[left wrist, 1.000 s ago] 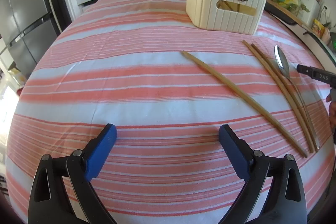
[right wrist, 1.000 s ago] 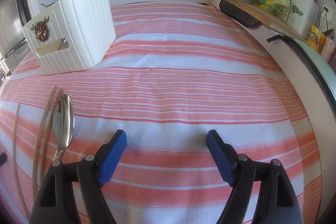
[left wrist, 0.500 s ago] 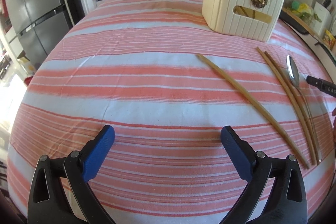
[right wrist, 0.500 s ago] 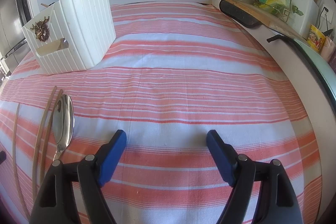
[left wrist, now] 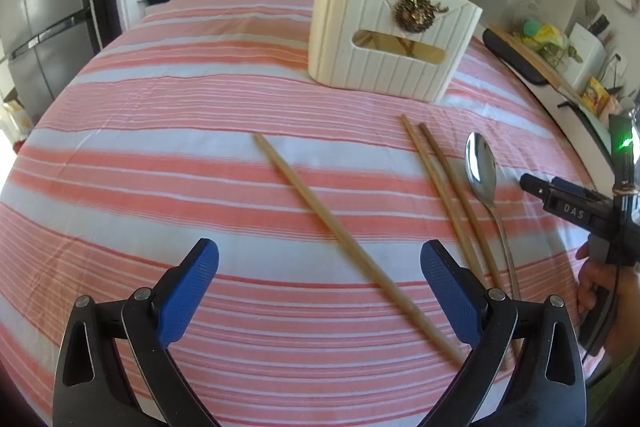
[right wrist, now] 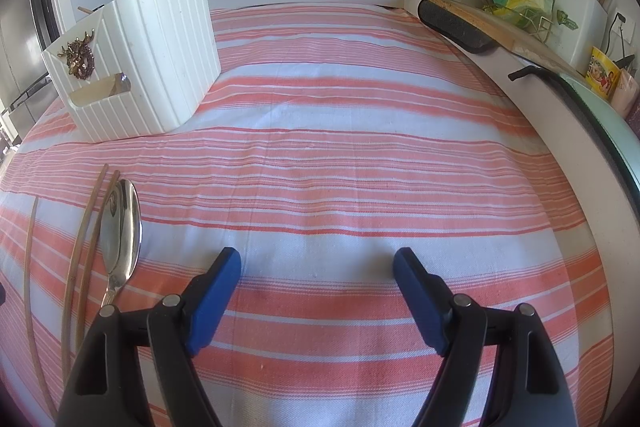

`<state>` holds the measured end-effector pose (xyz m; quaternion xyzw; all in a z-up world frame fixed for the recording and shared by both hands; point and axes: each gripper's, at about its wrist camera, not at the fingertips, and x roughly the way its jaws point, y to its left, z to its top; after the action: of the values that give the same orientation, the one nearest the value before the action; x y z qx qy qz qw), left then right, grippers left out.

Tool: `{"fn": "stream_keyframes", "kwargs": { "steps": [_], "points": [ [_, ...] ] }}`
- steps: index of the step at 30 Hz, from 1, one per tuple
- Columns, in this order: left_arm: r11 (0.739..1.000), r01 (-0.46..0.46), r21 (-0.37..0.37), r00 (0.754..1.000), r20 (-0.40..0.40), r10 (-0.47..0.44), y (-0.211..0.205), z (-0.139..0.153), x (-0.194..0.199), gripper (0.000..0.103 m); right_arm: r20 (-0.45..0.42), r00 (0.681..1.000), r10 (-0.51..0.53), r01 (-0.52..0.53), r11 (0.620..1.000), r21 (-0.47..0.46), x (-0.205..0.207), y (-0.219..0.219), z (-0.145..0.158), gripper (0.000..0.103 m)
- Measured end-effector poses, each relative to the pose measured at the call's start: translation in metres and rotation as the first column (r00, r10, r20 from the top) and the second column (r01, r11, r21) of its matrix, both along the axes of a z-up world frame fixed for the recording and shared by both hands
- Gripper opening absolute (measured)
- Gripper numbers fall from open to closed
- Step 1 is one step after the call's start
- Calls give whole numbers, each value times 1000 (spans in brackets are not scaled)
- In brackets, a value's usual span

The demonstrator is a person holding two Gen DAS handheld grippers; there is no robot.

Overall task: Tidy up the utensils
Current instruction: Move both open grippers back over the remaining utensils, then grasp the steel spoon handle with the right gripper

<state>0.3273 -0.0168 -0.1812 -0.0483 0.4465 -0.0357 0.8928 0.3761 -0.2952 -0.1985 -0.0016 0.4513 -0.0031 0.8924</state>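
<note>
Utensils are mostly not sorted yet: three chopsticks and a spoon lie outside the holder, while left gripper and right gripper are both wide open, holding nothing.

The left hand-held gripper has two glossy black plastic arms with teardrop cut-outs, round silver screws at the joints, and blue fingertips with a fine cross-hatched texture. The right hand-held gripper is built the same way: black arms, silver screws, smooth-edged blue pads. Seen from the left wrist, its black body carries pale "DAS" lettering, a thin tan band around an upright post, and a green light. Bare skin of the right hand shows beneath it.
</note>
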Motion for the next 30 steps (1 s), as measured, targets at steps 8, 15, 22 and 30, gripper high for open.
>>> {"fn": "stream_keyframes", "kwargs": {
  "steps": [8,15,22,30],
  "points": [
    [991,46,126,998,-47,-40,-13,-16,-1,102,0,1000,0,0,1000,-4,0,1,0,81],
    [992,26,124,998,-58,-18,26,-16,-13,103,8,1000,-9,9,1000,0,-7,2,3,80],
    [993,31,112,999,-30,-27,38,-17,-23,103,77,988,131,-141,980,137,-64,49,33,79],
    [993,31,112,999,-26,-28,38,-16,-24,103,-59,972,228,-216,963,164,-60,87,13,29]
  ]
}}
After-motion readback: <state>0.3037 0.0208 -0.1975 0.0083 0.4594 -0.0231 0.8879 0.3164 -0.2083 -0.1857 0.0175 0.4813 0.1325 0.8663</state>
